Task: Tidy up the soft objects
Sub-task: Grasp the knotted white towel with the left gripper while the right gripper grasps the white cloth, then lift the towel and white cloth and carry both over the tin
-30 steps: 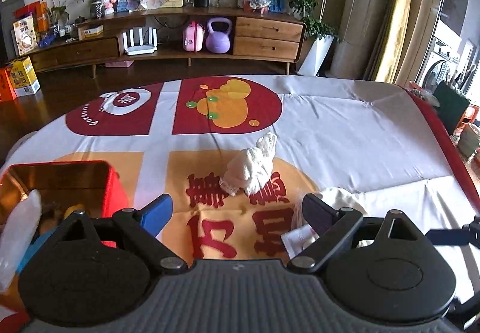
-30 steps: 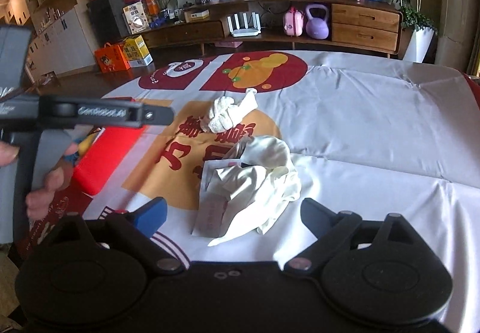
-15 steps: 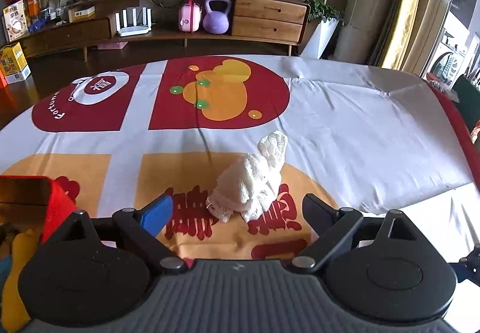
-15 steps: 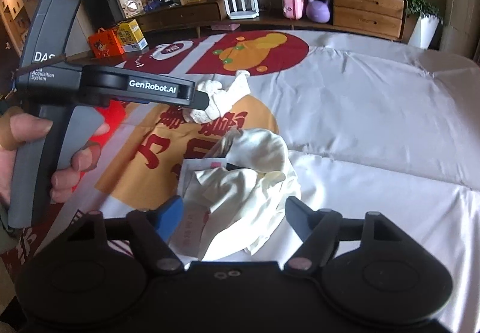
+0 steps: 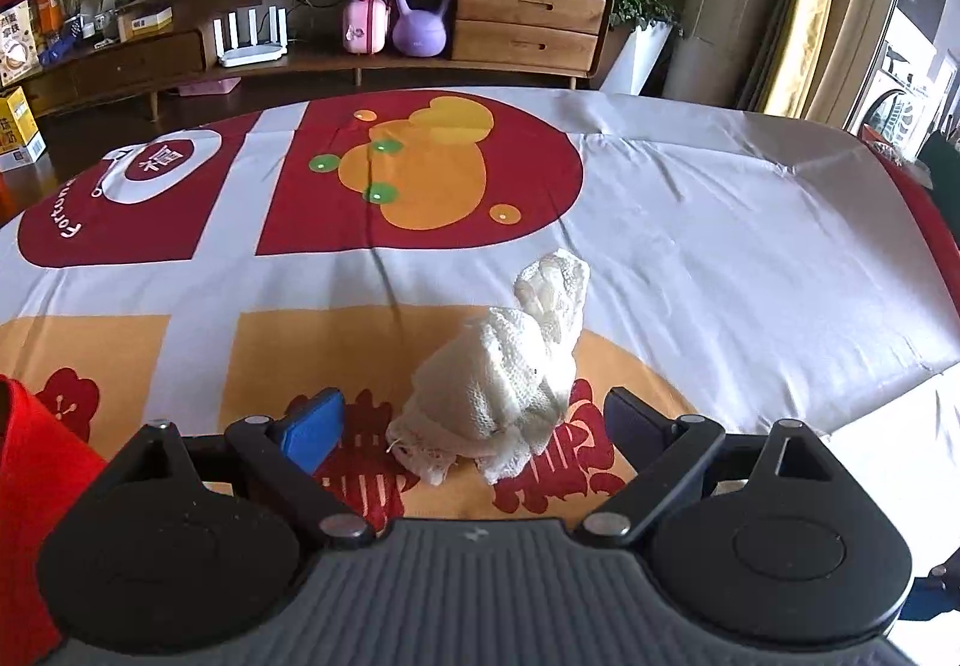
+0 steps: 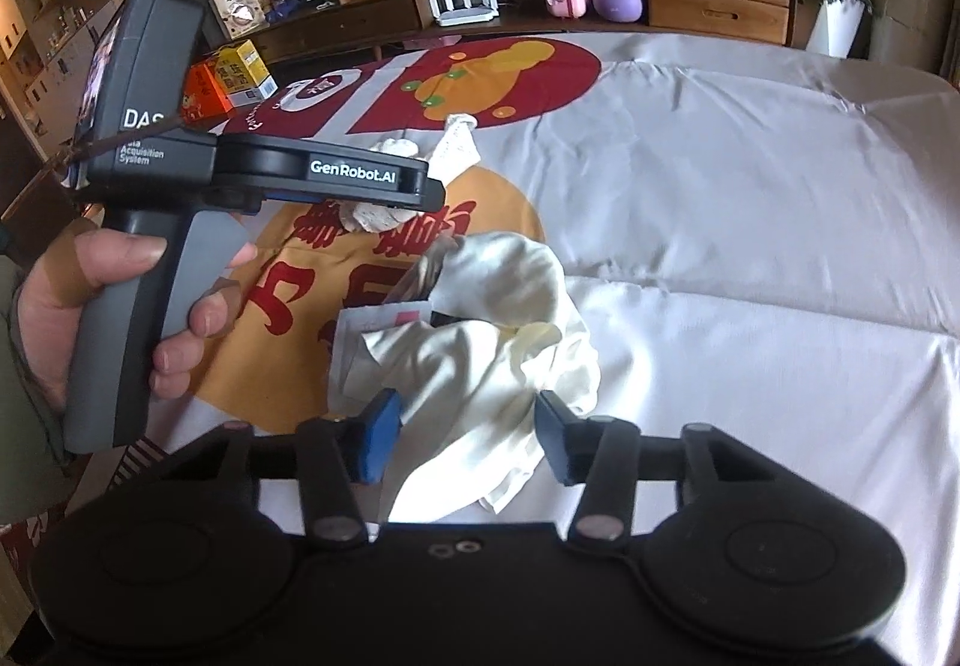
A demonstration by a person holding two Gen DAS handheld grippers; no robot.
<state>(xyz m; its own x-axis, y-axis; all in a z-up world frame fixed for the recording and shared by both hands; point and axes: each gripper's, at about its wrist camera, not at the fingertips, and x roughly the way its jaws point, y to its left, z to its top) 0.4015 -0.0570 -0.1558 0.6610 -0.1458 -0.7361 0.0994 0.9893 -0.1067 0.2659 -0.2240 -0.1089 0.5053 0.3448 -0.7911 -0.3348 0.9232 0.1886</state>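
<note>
A white knitted cloth (image 5: 504,384) lies bunched on the printed tablecloth (image 5: 720,258). My left gripper (image 5: 474,426) is open, one finger on each side of the cloth's near end and clear of it. In the right wrist view that cloth (image 6: 375,216) is partly hidden behind the left gripper (image 6: 435,192), which a hand (image 6: 90,318) holds. A crumpled cream cloth (image 6: 480,360) with a paper tag (image 6: 384,324) lies just in front. My right gripper (image 6: 465,429) is closing, the cream cloth's near fold between its jaws and the pads at its sides.
A red box (image 5: 36,486) shows at the left edge. Beyond the table's far edge stands a low wooden cabinet (image 5: 528,24) with a purple kettlebell (image 5: 420,24) and a pink case (image 5: 363,24). A potted plant (image 5: 630,6) stands at the back right.
My left gripper came forward and down to the knitted cloth, and the red box slid to the frame's edge. My right gripper sank, its jaws narrowing around the cream cloth.
</note>
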